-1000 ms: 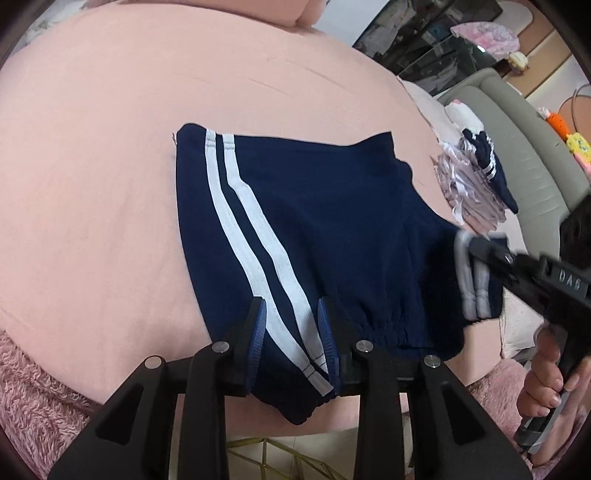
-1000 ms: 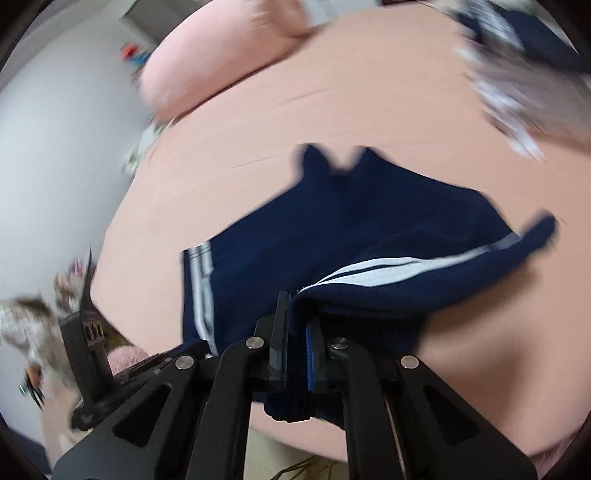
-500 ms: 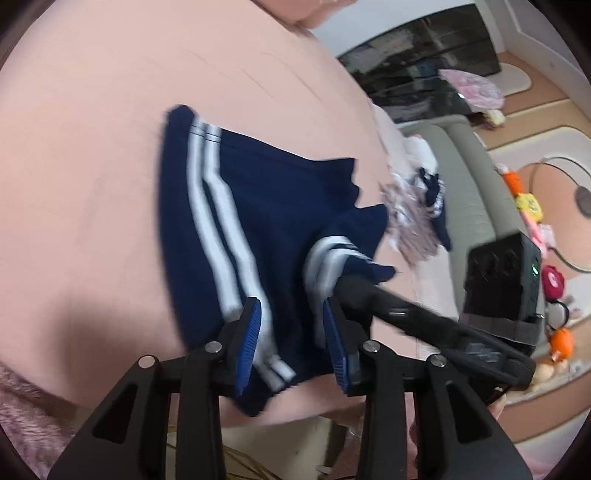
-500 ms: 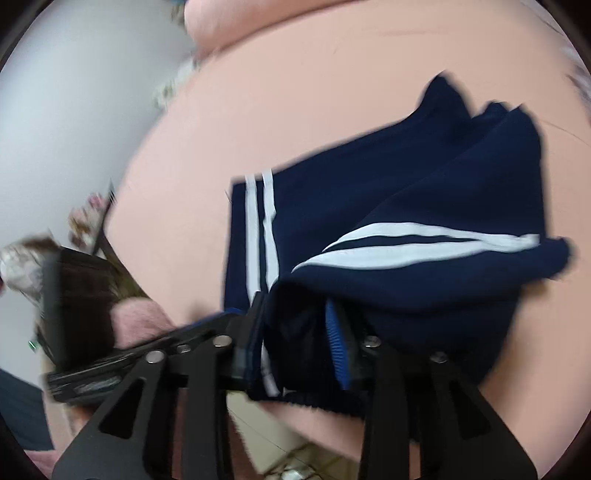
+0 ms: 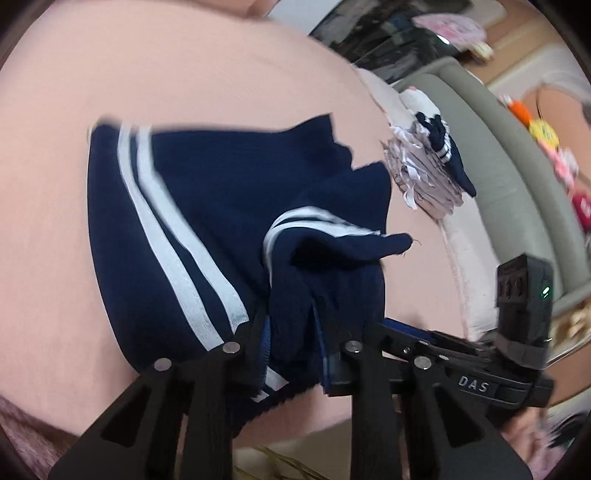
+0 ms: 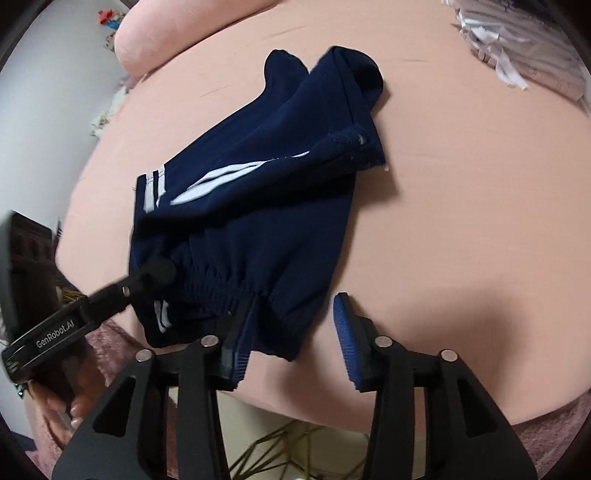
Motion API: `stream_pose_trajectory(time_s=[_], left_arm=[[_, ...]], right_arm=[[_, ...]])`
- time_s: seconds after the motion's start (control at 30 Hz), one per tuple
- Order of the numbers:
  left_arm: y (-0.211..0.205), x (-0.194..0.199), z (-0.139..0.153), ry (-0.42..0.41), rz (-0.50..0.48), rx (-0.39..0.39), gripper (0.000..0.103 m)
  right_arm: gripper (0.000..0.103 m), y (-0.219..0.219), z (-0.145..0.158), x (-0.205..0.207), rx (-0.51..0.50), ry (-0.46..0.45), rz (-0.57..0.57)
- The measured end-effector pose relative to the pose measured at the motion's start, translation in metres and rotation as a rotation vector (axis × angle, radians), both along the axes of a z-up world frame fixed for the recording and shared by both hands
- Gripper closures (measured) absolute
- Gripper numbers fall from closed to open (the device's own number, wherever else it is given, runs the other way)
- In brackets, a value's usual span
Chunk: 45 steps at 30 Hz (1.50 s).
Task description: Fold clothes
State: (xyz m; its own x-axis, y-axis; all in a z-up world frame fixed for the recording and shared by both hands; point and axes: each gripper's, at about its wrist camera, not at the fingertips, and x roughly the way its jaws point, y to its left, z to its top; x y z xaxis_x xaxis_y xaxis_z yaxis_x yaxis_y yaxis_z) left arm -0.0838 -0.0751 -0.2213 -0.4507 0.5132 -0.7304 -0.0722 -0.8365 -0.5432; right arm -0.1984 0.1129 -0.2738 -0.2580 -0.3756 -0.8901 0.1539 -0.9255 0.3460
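Observation:
Navy shorts (image 5: pixel 207 192) with white side stripes lie on the pink bed (image 5: pixel 184 74), one half folded over the other (image 6: pixel 258 192). My left gripper (image 5: pixel 291 350) is at the waistband's near edge. Its jaws are closing, and bunched navy cloth fills the gap between the pads. From the right wrist view, the left gripper (image 6: pixel 159 269) pinches the elastic waistband. My right gripper (image 6: pixel 293 332) has its jaws opening. A waistband corner lies against its left pad, and its right pad stands free over the sheet. Its fingers (image 5: pixel 380 330) sit right beside the left gripper.
A heap of pale and navy clothes (image 5: pixel 424 177) lies at the bed's right side, with a grey sofa (image 5: pixel 498 166) beyond it. A pink pillow (image 6: pixel 166 33) is at the far end. A fuzzy pink blanket (image 6: pixel 546 424) lines the near edge above a gold wire frame (image 6: pixel 277 443).
The right gripper carried one side of the shorts over the other half, sank toward the bed and opened. The left gripper let go of the striped edge, then narrowed on the doubled cloth.

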Motion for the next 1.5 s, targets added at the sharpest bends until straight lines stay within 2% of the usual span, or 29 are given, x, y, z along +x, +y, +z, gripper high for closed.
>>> stream_pose_trajectory(time_s=[0.17, 0.3, 0.33, 0.37, 0.4, 0.5, 0.63, 0.73, 0.87, 0.9, 0.97, 1.07, 1.27, 1.3, 1.4, 1.5], left_arm=[[-0.016, 0.014, 0.018, 0.041, 0.076, 0.027, 0.084], [-0.032, 0.024, 0.013, 0.004, 0.103, 0.049, 0.083], [-0.034, 0.024, 0.010, -0.011, 0.103, 0.061, 0.079], [-0.036, 0.022, 0.007, -0.029, 0.101, 0.078, 0.069], [-0.038, 0.020, 0.003, -0.044, 0.101, 0.099, 0.066], [-0.044, 0.013, -0.002, -0.049, 0.118, 0.150, 0.066], [-0.035, 0.003, 0.001, -0.027, 0.080, 0.238, 0.066], [-0.024, 0.003, 0.002, -0.025, 0.032, 0.223, 0.066], [-0.025, 0.013, 0.014, 0.021, 0.041, 0.120, 0.066], [-0.026, 0.013, 0.013, 0.008, 0.064, 0.072, 0.066], [-0.031, 0.009, -0.002, -0.074, 0.100, -0.002, 0.066], [-0.049, 0.009, -0.020, -0.171, 0.164, 0.091, 0.066], [-0.045, 0.017, 0.002, -0.054, 0.098, 0.189, 0.059], [-0.039, 0.017, 0.002, -0.055, 0.070, 0.191, 0.059], [-0.021, 0.011, -0.006, -0.087, 0.039, 0.111, 0.059], [-0.026, 0.010, -0.008, -0.099, 0.047, 0.181, 0.062]], right_arm=[[0.059, -0.009, 0.027, 0.001, 0.044, 0.083, 0.012], [0.059, -0.019, 0.021, 0.002, 0.036, 0.078, 0.038], [0.059, -0.021, 0.017, 0.002, 0.036, 0.068, 0.039], [0.059, -0.022, 0.014, 0.004, 0.032, 0.060, 0.038], [0.059, -0.022, 0.011, 0.005, 0.030, 0.051, 0.037], [0.057, -0.016, 0.005, 0.008, 0.051, 0.044, 0.029], [0.055, 0.007, -0.003, 0.012, 0.133, 0.027, -0.042], [0.055, 0.021, -0.003, 0.016, 0.094, 0.018, -0.070], [0.055, 0.027, -0.001, 0.021, 0.076, 0.021, -0.068], [0.055, 0.027, 0.000, 0.023, 0.074, 0.023, -0.064], [0.055, 0.027, 0.000, 0.025, 0.072, 0.025, -0.054], [0.055, 0.026, -0.002, 0.028, 0.075, 0.023, -0.041], [0.054, 0.031, -0.005, 0.033, 0.082, 0.019, -0.046], [0.054, 0.033, -0.005, 0.034, 0.078, 0.018, -0.047], [0.054, 0.038, -0.006, 0.037, 0.072, 0.014, -0.049], [0.054, 0.043, -0.006, 0.042, 0.074, 0.017, -0.049]])
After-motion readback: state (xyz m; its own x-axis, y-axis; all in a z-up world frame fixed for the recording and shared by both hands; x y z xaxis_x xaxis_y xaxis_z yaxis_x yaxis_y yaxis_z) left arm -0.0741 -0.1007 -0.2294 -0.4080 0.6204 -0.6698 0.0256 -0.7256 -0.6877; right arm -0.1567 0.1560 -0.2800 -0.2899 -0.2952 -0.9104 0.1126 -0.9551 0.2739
